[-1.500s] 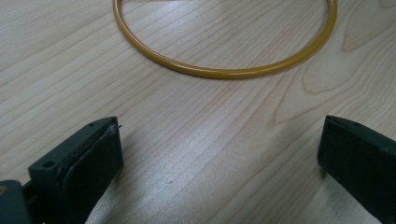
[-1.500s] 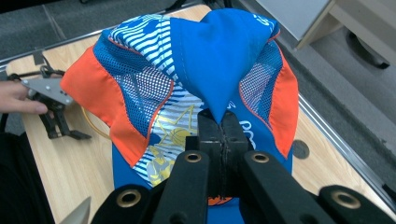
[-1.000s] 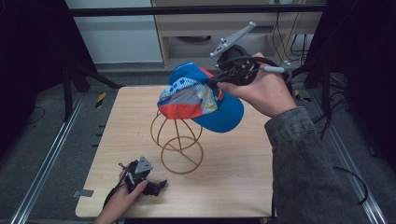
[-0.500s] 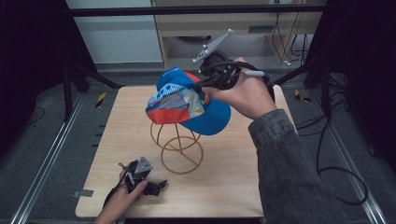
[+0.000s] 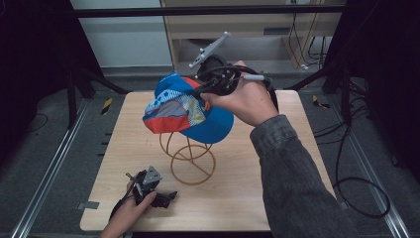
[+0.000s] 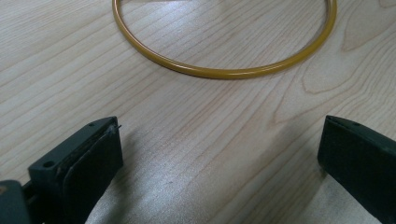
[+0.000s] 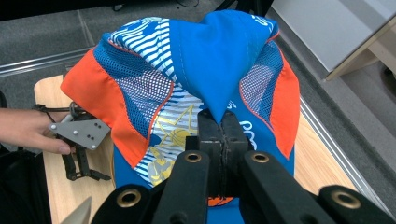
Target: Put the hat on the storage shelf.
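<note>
Pale wooden desk (image 5: 257, 188) carries a yellow wire stand (image 5: 190, 158). Your right gripper (image 7: 222, 122) has its fingers pinched on the blue and orange cap (image 5: 185, 110), held above the stand. Your left gripper (image 5: 148, 186) rests on the desk, fingers wide.

The wooden table (image 5: 297, 163) has a pale grained top with rounded corners. It stands on grey floor (image 5: 39, 144), where metal rails (image 5: 49, 173) run along both sides (black-and-yellow tape marks (image 5: 106, 105) lie near the far corners). A beige cabinet (image 5: 257, 34) stands beyond, with loose cables (image 5: 356, 198) at the right.
</note>
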`<state>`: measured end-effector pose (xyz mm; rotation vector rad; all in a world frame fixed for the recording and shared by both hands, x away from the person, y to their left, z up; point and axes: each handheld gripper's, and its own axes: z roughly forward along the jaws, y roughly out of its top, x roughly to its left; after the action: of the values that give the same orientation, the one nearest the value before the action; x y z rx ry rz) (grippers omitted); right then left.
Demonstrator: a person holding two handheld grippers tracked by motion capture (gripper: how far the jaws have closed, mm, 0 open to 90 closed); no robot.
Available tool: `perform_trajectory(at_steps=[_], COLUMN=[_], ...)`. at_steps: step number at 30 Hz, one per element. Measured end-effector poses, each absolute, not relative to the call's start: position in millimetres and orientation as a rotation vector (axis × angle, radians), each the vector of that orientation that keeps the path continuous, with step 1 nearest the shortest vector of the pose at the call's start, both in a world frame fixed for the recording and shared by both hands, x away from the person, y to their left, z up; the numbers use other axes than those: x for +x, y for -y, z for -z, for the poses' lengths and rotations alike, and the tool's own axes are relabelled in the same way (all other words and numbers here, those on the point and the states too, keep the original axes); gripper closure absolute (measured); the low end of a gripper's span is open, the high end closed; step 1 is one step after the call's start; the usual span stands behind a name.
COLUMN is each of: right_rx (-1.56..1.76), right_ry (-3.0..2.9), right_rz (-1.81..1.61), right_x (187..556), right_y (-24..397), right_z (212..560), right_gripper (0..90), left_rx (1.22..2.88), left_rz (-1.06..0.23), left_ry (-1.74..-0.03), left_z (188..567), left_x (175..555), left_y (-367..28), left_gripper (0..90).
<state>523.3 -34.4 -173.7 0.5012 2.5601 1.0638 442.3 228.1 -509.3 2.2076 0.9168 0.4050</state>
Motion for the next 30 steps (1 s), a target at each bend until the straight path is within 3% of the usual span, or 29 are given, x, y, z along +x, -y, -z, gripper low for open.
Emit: perform_trajectory(at_steps=[30], right_rx=[0.475], right_ry=[-2.609], right_rz=[-1.052], right_x=[529], right_y=[-1], right_z=[193], right_gripper=[90.0], left_rx=[2.209], left_rz=[-0.406], left_ry=[-0.914], left_z=[509], left_x=[442], left_y=[-228], left_gripper=[0.0])
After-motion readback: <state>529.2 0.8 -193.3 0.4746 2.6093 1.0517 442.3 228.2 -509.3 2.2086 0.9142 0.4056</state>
